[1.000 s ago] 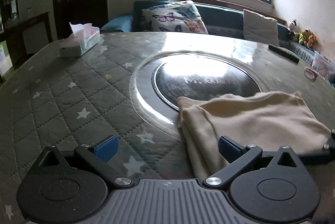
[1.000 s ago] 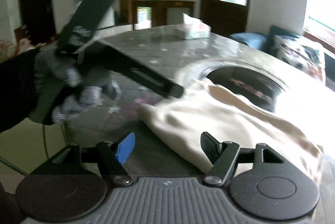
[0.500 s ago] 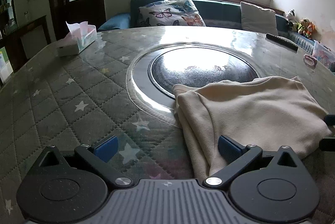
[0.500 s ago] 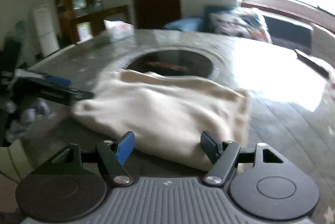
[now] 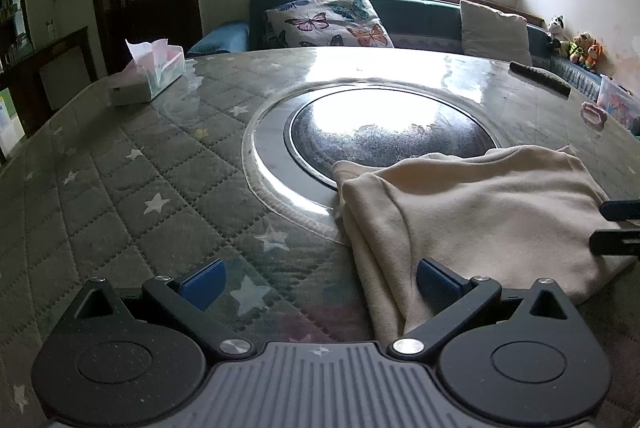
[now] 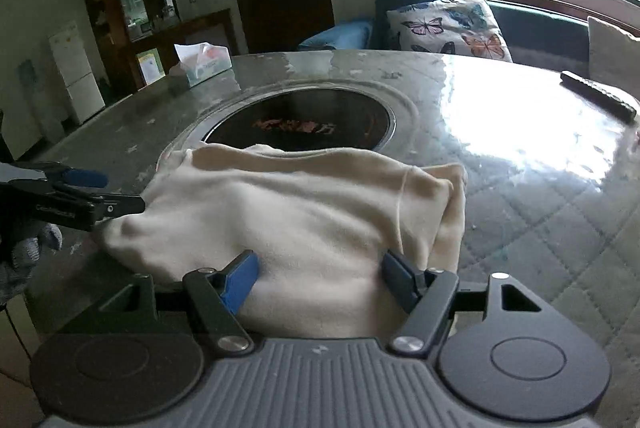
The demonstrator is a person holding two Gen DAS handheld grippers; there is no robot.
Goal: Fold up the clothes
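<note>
Now | right tool (image 6: 316, 278) swung closer over cream garment (image 6: 304, 212), agape | left tool (image 5: 318, 282) agape, unmoved

right gripper (image 6: 316, 282) swung round, now facing cloth (image 6: 304, 212).

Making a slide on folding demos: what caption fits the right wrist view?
Open right claw at the near edge of a folded cream garment on the quilted table, left claw at its far corner.

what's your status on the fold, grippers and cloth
Left gripper open, at cloth's edge, holding nothing. Right gripper open, fingers astride cloth's near edge. Cream garment folded, lying on table, partly over the round inset. Nothing in the way.
</note>
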